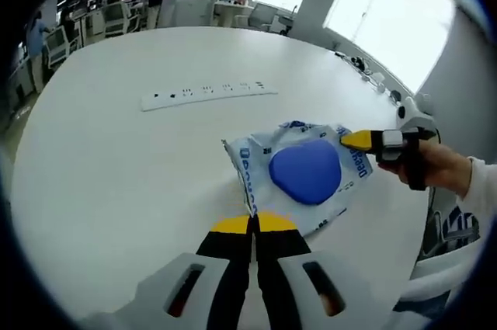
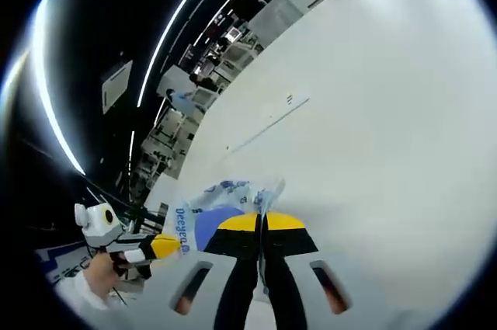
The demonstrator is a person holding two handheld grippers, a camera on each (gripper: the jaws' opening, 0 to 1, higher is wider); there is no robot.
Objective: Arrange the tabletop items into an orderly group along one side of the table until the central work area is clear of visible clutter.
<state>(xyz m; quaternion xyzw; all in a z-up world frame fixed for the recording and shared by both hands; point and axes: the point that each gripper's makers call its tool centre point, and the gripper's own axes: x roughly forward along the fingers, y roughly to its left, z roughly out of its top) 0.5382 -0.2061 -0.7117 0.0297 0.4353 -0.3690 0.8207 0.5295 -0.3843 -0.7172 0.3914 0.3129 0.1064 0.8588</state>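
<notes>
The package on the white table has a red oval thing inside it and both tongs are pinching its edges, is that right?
Not quite: the oval thing inside the package is blue, not red, as the left gripper view shows. The rest holds: the left tongs and right tongs each pinch an edge of it on the white table.

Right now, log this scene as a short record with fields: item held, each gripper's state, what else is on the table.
held item: clear plastic bag with blue print, a blue rounded object inside it
left gripper: shut on the bag's near edge
right gripper: shut on the bag's opposite edge, held by a hand
bag position: stretched between the two grippers, above the white table
other item: white power strip, lying flat farther across the table
</notes>
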